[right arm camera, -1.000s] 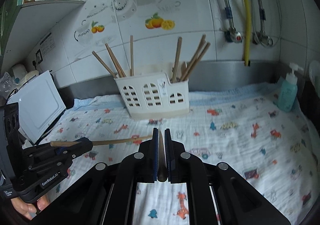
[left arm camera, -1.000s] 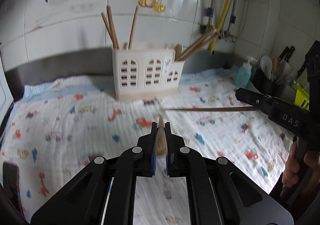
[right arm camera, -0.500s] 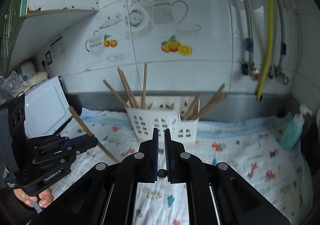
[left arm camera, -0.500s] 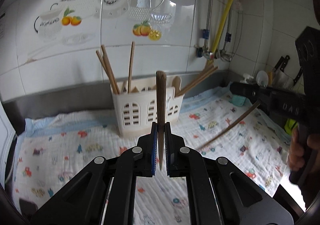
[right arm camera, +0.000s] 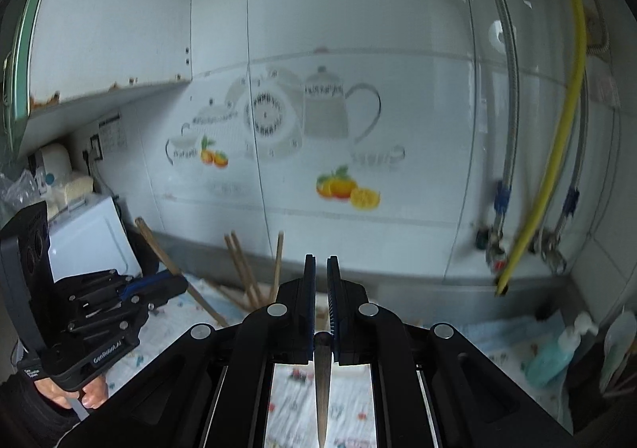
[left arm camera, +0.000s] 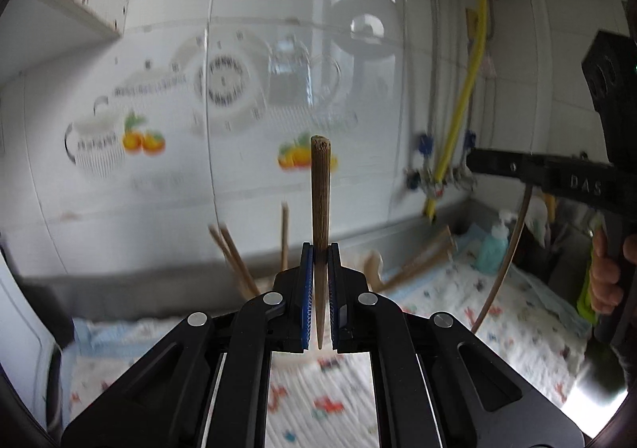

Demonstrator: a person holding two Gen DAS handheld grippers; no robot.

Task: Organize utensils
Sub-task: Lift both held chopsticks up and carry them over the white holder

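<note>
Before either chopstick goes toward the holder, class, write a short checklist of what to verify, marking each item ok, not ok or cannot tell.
1. Left gripper clamped on its chopstick: ok.
2. Right gripper clamped on its chopstick: ok, it hangs thin end down.
3. The two chopsticks apart from each other: ok.
4. Holder in view: not ok, only the chopsticks standing in it show.
5. Free slot in the holder: cannot tell.
6. Patterned cloth free of stray utensils: cannot tell, blurred.
</note>
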